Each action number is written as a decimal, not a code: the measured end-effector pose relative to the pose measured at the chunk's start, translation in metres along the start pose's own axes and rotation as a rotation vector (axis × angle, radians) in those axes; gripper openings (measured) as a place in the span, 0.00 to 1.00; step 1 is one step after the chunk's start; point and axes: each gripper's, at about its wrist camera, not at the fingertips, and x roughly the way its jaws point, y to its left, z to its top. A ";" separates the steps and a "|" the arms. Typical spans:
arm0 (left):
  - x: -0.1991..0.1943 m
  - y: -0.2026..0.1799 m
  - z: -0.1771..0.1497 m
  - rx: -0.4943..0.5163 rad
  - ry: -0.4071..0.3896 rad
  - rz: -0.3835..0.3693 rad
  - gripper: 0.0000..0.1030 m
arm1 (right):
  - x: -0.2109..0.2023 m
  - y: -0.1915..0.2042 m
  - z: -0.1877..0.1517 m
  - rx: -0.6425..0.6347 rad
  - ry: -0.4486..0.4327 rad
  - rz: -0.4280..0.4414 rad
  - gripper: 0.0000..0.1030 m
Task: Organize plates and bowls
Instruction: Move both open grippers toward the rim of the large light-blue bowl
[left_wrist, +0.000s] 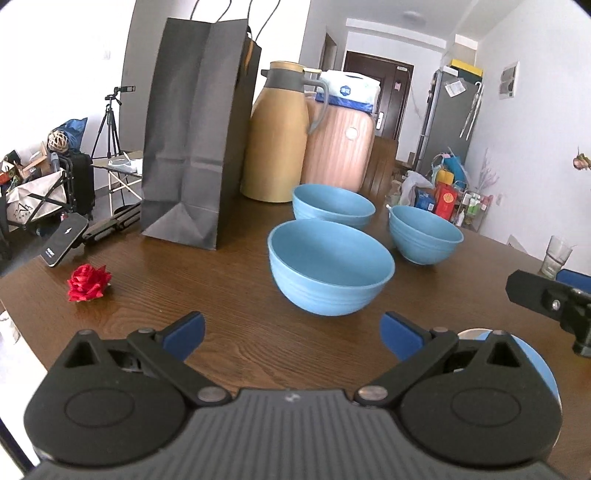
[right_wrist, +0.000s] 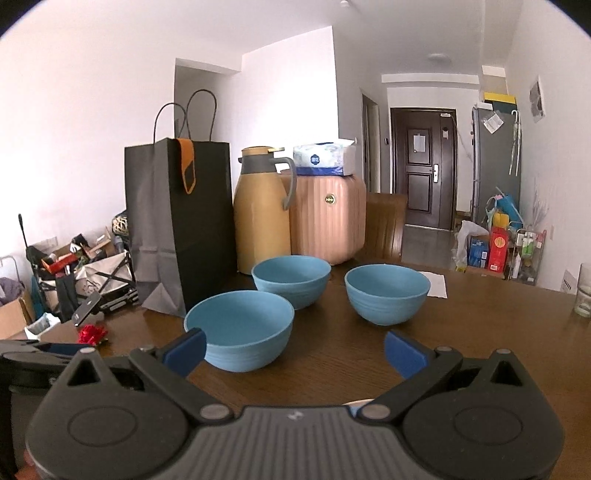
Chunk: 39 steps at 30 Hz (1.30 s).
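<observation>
A dark wooden tabletop fills the lower part of both views, in a lived-in room with white walls, a dark door far ahead and clutter on the floor to the left. The left tool hovers over bare wood with its blue fingers spread wide, holding nothing. The right tool is likewise wide open and empty.

Three blue bowls stand apart on the wood: the nearest bowl just ahead of the left tool, the far bowl behind it, the right-hand bowl ahead to the right. Beyond them stand a black paper bag, a tan jug and a pink ribbed case. A red ribbon bow lies near the left edge; a glass stands far right.
</observation>
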 end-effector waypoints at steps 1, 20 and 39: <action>-0.001 0.003 -0.001 0.001 -0.005 0.004 1.00 | 0.001 0.002 0.001 -0.004 0.000 -0.006 1.00; 0.020 0.051 0.020 0.002 0.013 -0.028 1.00 | 0.052 0.013 0.035 0.019 0.115 -0.026 1.00; 0.097 0.087 0.068 -0.054 0.229 -0.009 1.00 | 0.187 0.007 0.076 0.050 0.468 -0.010 0.99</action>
